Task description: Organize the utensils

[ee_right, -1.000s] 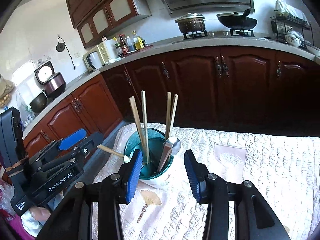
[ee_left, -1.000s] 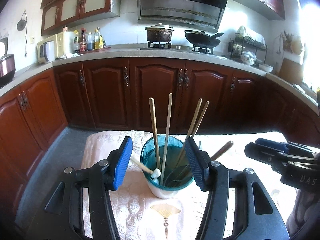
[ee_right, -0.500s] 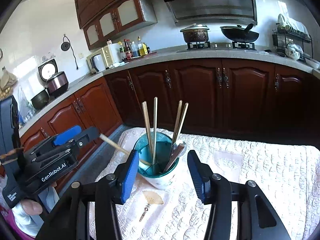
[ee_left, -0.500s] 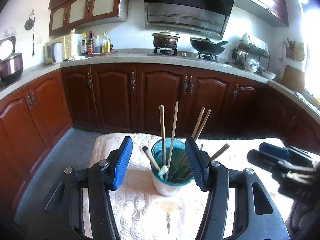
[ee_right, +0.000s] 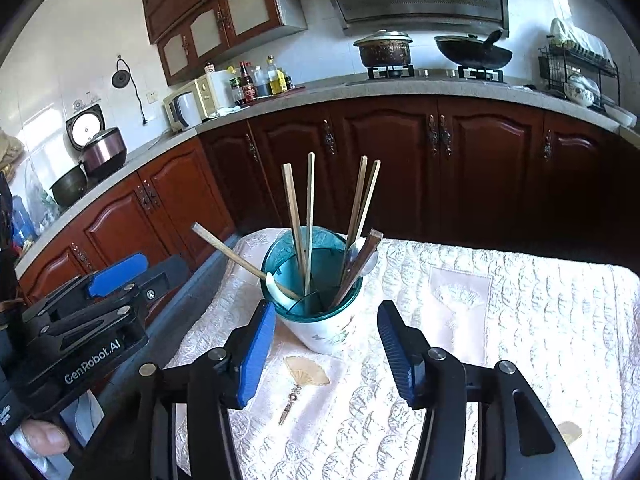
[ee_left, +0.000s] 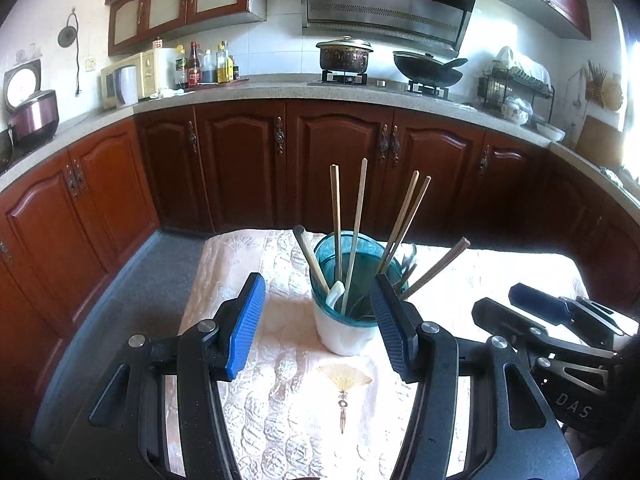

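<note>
2 tongs released and empty — left tongs (ee_left: 318, 326) and right tongs (ee_right: 326, 350) just short of the teal-rimmed utensil holder (ee_right: 320, 316), 4 chopsticks (ee_right: 308, 220) upright inside, holder on the quilted bench cloth (ee_right: 500, 320) — spoon handles leaning outward

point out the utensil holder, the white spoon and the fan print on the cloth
utensil holder (ee_right: 328, 332): right wrist view, on its white outer wall.
white spoon (ee_right: 276, 286): right wrist view, on its bowl at the rim.
fan print (ee_left: 345, 376): left wrist view, on the fan's spread.

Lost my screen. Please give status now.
Left gripper open, empty. Right gripper open, empty. Chopsticks and spoons stand in holder. Nothing blocking.
</note>
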Demonstrator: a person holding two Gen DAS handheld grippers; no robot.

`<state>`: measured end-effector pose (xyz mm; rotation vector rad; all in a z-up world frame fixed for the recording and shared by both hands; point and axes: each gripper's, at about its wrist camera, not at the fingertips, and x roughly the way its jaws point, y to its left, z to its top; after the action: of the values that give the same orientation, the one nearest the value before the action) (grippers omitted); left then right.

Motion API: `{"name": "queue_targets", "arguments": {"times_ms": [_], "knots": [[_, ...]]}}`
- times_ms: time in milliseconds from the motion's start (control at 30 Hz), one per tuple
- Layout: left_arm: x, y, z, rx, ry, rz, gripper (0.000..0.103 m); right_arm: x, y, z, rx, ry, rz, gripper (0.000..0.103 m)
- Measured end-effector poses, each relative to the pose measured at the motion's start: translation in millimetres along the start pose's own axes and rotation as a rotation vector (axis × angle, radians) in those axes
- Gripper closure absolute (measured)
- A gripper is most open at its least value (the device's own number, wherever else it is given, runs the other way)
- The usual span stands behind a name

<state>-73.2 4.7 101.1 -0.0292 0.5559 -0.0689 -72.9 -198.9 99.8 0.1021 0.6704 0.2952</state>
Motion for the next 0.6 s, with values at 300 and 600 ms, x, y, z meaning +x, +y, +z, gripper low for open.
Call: {"name": "queue_targets", "arguments": {"times_ms": [300,600], "knots": [[-0.6,-4.0,-4.2,0.014,0.006,0.014,0.048,-0.5,-0.3,-1.0,-0.005,-0.003,-0.008,0.050],[-1.5,-5.1,-6.5,0.016,0.004,0.021,0.048,-1.3,-4.2,-1.7,-0.002,-0.004,-0.010,0.050]]}}
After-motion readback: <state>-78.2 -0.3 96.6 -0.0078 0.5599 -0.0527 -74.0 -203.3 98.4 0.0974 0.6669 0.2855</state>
